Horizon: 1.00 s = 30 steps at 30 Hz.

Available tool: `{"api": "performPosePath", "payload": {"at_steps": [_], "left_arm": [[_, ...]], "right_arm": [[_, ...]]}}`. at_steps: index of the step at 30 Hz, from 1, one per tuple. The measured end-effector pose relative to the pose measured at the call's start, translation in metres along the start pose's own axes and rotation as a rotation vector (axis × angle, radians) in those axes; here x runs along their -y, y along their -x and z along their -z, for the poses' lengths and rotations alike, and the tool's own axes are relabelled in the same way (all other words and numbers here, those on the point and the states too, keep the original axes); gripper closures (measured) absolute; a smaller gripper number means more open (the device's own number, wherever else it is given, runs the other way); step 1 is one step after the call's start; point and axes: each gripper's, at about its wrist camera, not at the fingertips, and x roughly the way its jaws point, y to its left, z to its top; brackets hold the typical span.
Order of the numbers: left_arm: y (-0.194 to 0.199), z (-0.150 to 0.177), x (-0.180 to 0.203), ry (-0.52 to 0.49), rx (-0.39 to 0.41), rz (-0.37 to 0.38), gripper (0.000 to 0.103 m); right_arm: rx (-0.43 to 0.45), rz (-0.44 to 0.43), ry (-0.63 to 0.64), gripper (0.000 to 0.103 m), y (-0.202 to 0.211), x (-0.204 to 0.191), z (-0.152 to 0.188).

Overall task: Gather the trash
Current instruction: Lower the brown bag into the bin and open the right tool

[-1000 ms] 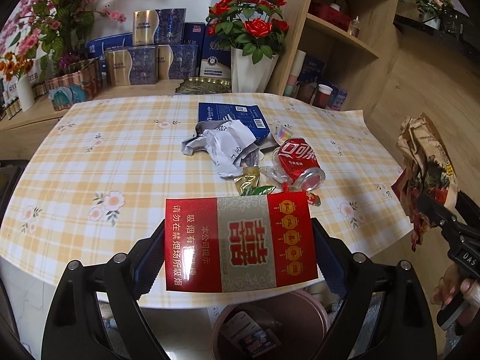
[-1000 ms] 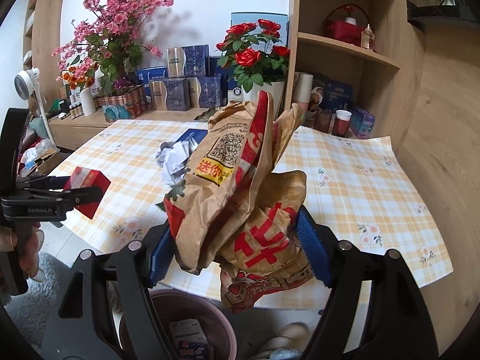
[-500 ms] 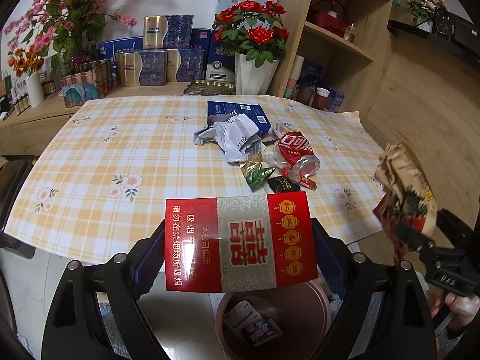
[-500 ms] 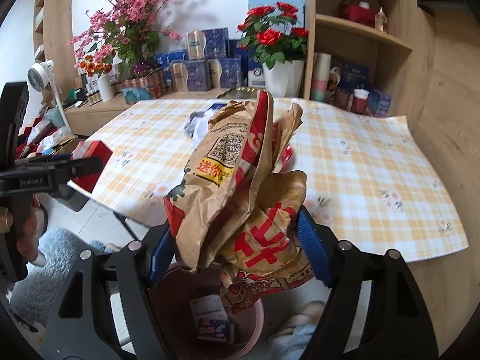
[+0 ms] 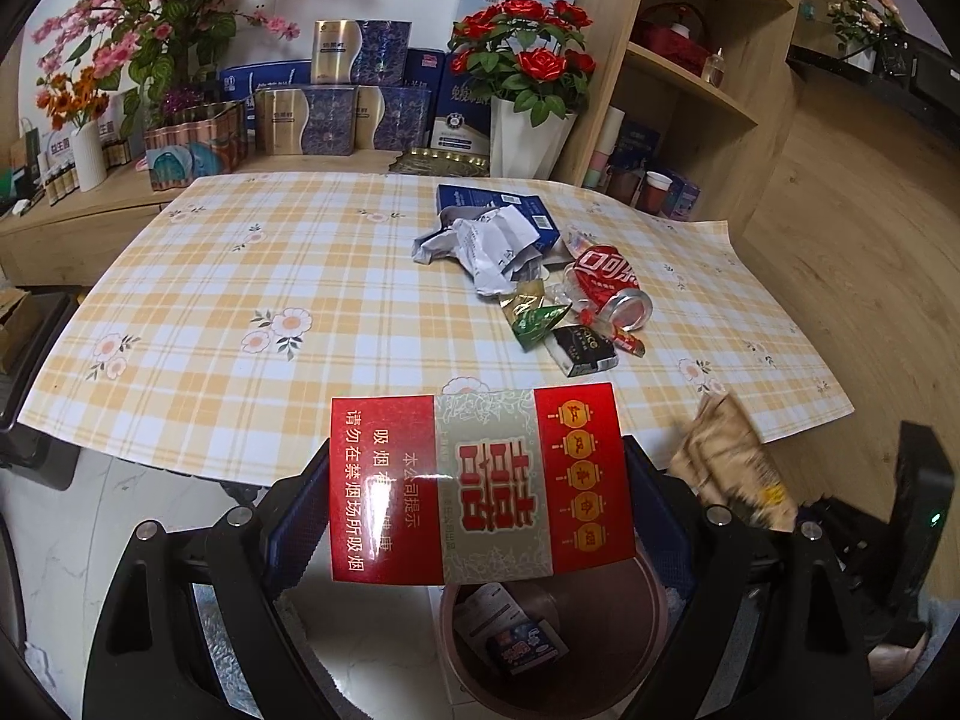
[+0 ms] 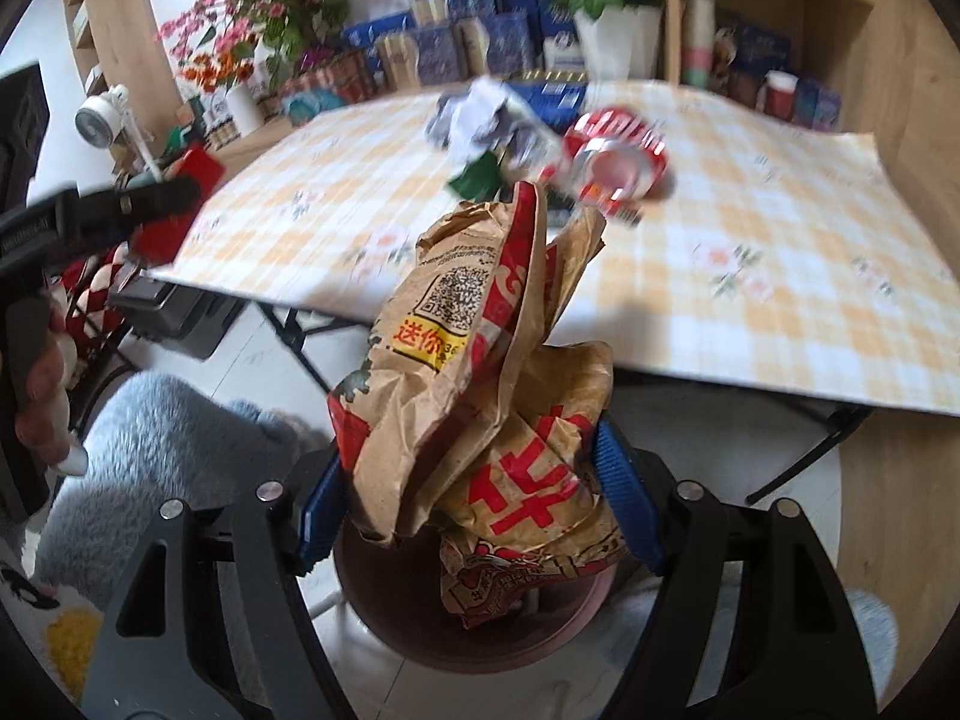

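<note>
My left gripper (image 5: 477,486) is shut on a red cigarette box (image 5: 480,480) and holds it past the table's near edge, above a pink trash bin (image 5: 558,648) on the floor. My right gripper (image 6: 474,510) is shut on a crumpled brown paper bag (image 6: 480,396) directly over the same bin (image 6: 480,642). That bag also shows in the left wrist view (image 5: 729,462), low right. On the checked table (image 5: 312,276) lie crumpled white paper (image 5: 486,243), a blue box (image 5: 498,204), a crushed red can (image 5: 606,282), a green wrapper (image 5: 537,321) and a black packet (image 5: 582,348).
The bin holds a few packets (image 5: 522,648). A vase of red roses (image 5: 528,114), boxes and pink flowers stand on the sideboard behind the table. Wooden shelves rise at the right. A grey fluffy rug (image 6: 174,438) lies left of the bin. The table's folding legs (image 6: 300,336) are near it.
Both grippers have drawn back from the table and lowered, so the bin is now beneath them. The right gripper with the bag has swung in over the bin.
</note>
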Motion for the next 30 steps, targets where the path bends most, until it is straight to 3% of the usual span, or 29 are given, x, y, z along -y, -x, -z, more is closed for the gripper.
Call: {"api": "performPosePath", "payload": {"at_steps": [9, 18, 21, 25, 30], "left_arm": [[-0.007, 0.007, -0.004, 0.011, -0.024, 0.006, 0.016], [-0.013, 0.012, -0.004, 0.012, -0.04, 0.013, 0.016], [-0.015, 0.012, -0.003, 0.009, -0.044, 0.016, 0.016], [-0.017, 0.014, 0.0, -0.002, -0.049, 0.022, 0.016], [-0.025, 0.022, 0.003, -0.029, -0.069, 0.057, 0.016]], "right_arm": [[-0.144, -0.08, -0.053, 0.028, -0.038, 0.0, 0.014], [-0.207, -0.121, -0.093, 0.021, -0.055, 0.006, 0.021], [-0.197, -0.121, -0.108, 0.014, -0.055, 0.009, 0.021], [-0.167, -0.109, -0.126, 0.011, -0.05, 0.016, 0.017], [-0.064, -0.045, -0.085, 0.006, -0.03, 0.03, 0.006]]}}
